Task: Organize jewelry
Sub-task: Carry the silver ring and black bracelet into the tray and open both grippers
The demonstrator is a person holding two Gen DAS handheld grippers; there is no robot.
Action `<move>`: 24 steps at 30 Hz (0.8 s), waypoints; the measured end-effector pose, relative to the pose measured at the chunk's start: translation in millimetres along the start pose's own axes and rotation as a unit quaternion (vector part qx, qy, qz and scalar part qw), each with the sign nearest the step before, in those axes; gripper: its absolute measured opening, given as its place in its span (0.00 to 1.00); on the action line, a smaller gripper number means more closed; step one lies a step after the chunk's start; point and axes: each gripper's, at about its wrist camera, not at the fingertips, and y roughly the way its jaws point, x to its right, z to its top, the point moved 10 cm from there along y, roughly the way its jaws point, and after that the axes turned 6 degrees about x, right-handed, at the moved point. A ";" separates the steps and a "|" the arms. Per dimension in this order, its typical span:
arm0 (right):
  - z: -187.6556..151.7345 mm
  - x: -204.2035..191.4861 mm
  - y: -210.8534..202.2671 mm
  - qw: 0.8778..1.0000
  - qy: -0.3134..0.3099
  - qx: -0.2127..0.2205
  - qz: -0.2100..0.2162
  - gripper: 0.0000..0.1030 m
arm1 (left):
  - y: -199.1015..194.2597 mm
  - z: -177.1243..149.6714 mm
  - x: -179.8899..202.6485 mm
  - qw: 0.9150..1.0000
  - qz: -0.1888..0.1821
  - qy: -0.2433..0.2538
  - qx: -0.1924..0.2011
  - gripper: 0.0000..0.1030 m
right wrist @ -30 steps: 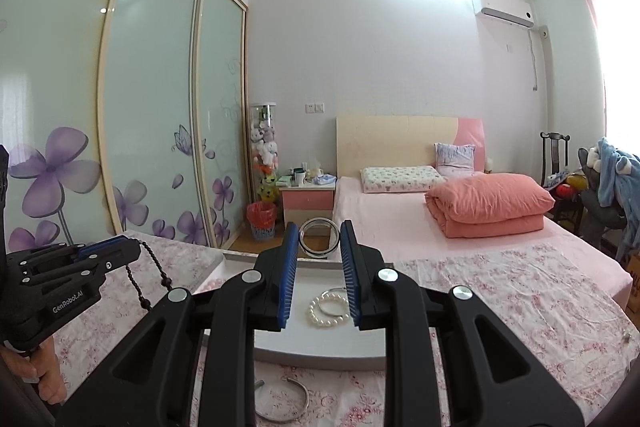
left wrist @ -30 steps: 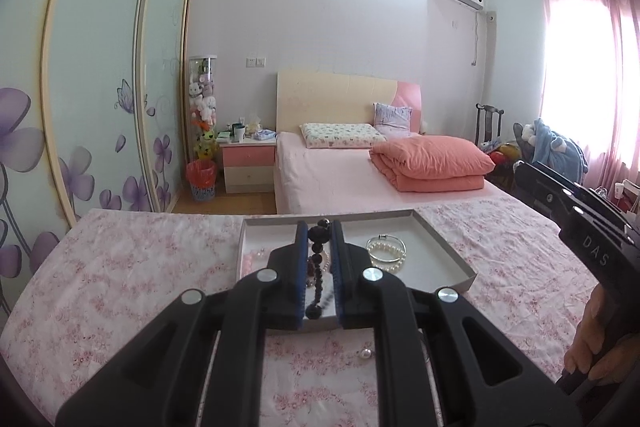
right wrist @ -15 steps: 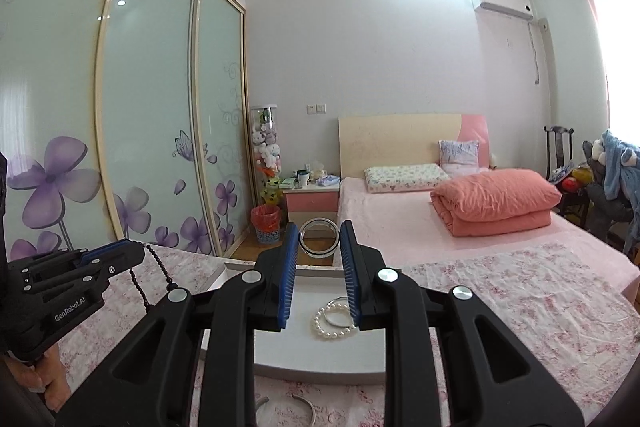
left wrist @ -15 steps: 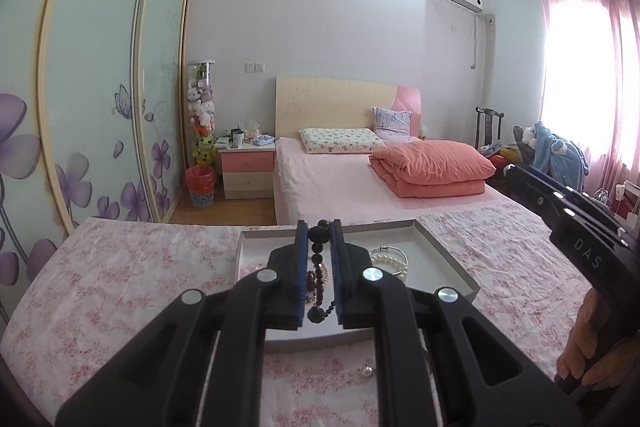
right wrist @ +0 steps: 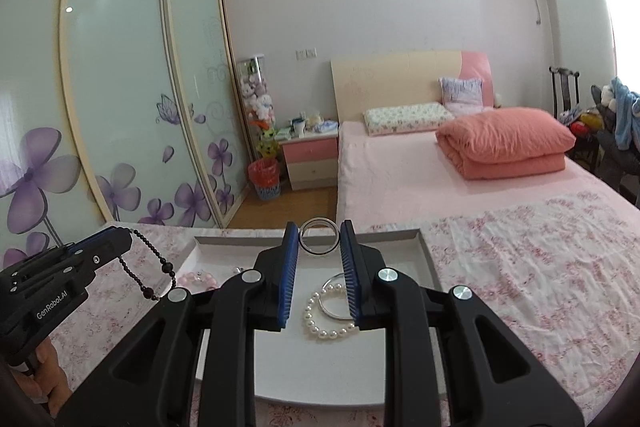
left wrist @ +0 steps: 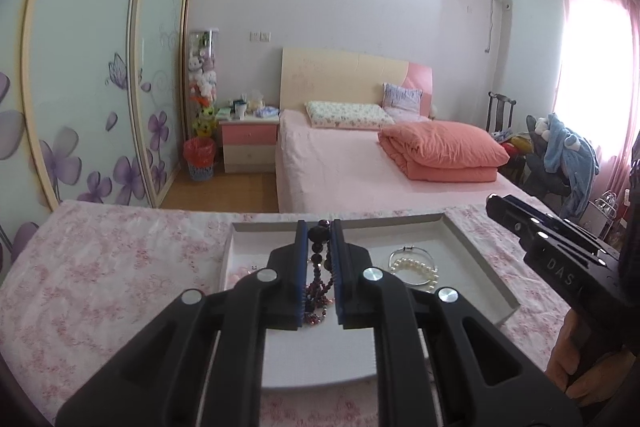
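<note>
My left gripper (left wrist: 319,231) is shut on a dark bead necklace (left wrist: 319,267) that hangs between its fingers over the grey tray (left wrist: 476,259); from the right wrist view the necklace (right wrist: 150,267) dangles at the left. My right gripper (right wrist: 320,233) is shut on a silver bangle (right wrist: 320,242), held at the fingertips above the tray (right wrist: 424,259). A pearl bracelet (left wrist: 416,269) with a thin silver bangle (left wrist: 410,250) lies in the tray, also seen from the right wrist (right wrist: 326,323). A pink bead piece (right wrist: 198,279) lies at the tray's left.
The tray sits on a pink floral tablecloth (left wrist: 100,267). Behind it stand a pink bed (left wrist: 360,163), a nightstand (left wrist: 248,143), a red waste basket (left wrist: 199,157) and a sliding wardrobe (left wrist: 88,87). A chair with clothes (left wrist: 560,155) stands at the right.
Both grippers have moved forward and lower over the tray, which now looks closer. The necklace and the bangle stay gripped.
</note>
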 end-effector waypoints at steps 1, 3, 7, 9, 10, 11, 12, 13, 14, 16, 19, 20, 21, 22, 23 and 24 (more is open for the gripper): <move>-3.6 0.9 7.3 1.000 0.004 -0.010 0.001 0.22 | 7.0 -2.2 -0.9 1.000 0.000 -0.001 -0.005 0.12; -9.9 0.9 19.5 1.000 0.009 -0.024 0.003 0.22 | 16.4 -7.2 -2.3 1.000 -0.001 -0.003 -0.012 0.12; -19.4 0.6 31.8 0.999 0.013 -0.041 0.004 0.22 | 33.7 -15.1 -3.0 1.000 -0.002 -0.003 -0.026 0.12; -20.6 1.8 36.6 0.999 0.013 -0.045 0.002 0.22 | 41.3 -18.4 -4.9 0.999 -0.002 -0.004 -0.032 0.12; -22.0 1.9 38.1 0.999 0.012 -0.047 0.001 0.22 | 43.3 -19.6 -5.2 0.999 -0.002 -0.005 -0.035 0.12; -22.3 0.9 39.8 0.999 0.012 -0.049 0.001 0.22 | 46.1 -21.3 -5.7 0.999 -0.002 -0.007 -0.038 0.12; -22.8 0.4 40.9 0.999 0.010 -0.051 -0.001 0.22 | 48.9 -23.1 -6.2 0.999 -0.003 -0.008 -0.042 0.12; -22.9 0.6 42.0 0.999 0.009 -0.052 -0.002 0.23 | 50.8 -24.4 -5.9 0.999 -0.005 -0.010 -0.045 0.12; -23.8 -0.4 42.9 0.998 0.007 -0.054 -0.002 0.32 | 53.0 -26.2 -6.5 0.999 -0.005 -0.012 -0.050 0.12; -24.1 -0.2 41.0 0.999 0.012 -0.052 -0.001 0.51 | 55.4 -27.2 -8.7 0.998 -0.004 -0.016 -0.053 0.16; -22.7 3.2 37.7 0.999 0.012 -0.046 -0.003 0.51 | 54.9 -27.9 -14.3 0.998 -0.001 -0.023 -0.055 0.18; -21.8 5.4 37.1 0.999 0.013 -0.046 -0.003 0.51 | 54.6 -28.1 -16.5 0.998 0.003 -0.024 -0.055 0.18; -22.0 6.3 36.3 0.999 0.015 -0.047 -0.004 0.51 | 54.1 -28.1 -18.6 0.998 0.005 -0.026 -0.055 0.18; -22.4 7.9 36.3 0.999 0.016 -0.047 -0.004 0.51 | 52.7 -28.3 -19.7 0.998 0.006 -0.028 -0.055 0.18; -22.4 8.7 35.7 0.999 0.017 -0.047 -0.005 0.51 | 51.7 -28.6 -21.4 0.998 0.008 -0.031 -0.056 0.19; -22.6 9.1 35.2 0.999 0.018 -0.047 -0.005 0.51 | 50.8 -29.0 -23.1 0.998 0.010 -0.033 -0.057 0.19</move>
